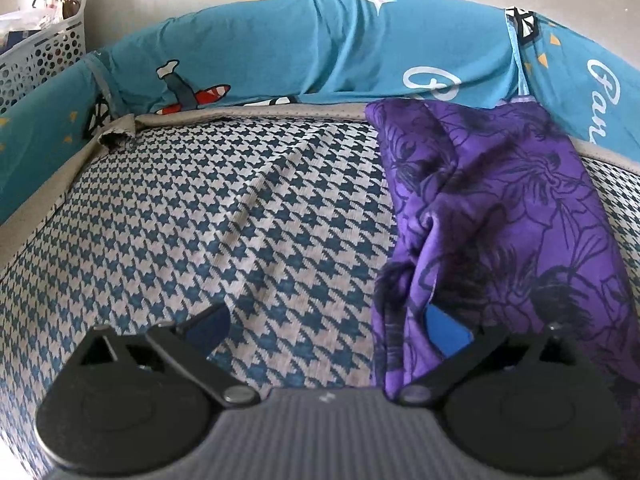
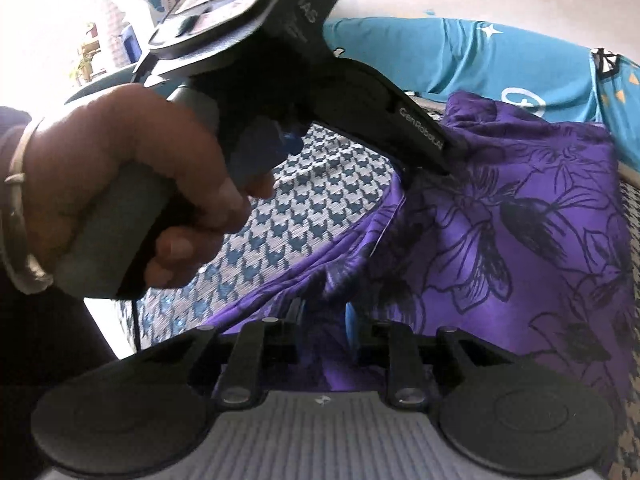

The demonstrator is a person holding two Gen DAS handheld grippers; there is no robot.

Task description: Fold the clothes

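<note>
2 close wrist views share garment (image 1: 500,208).

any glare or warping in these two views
Left wrist: fisheye bends the blue bolster into an arc, light even, dark corners. Right wrist: upper left blown out white behind the hand, purple cloth sharp.

Soft daylight, blown-out glare upper left, fisheye bending, mild blur

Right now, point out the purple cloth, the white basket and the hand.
purple cloth (image 1: 500,200), left wrist view, middle of its flower print
white basket (image 1: 44,56), left wrist view, holed side wall
hand (image 2: 132,184), right wrist view, knuckles
</note>
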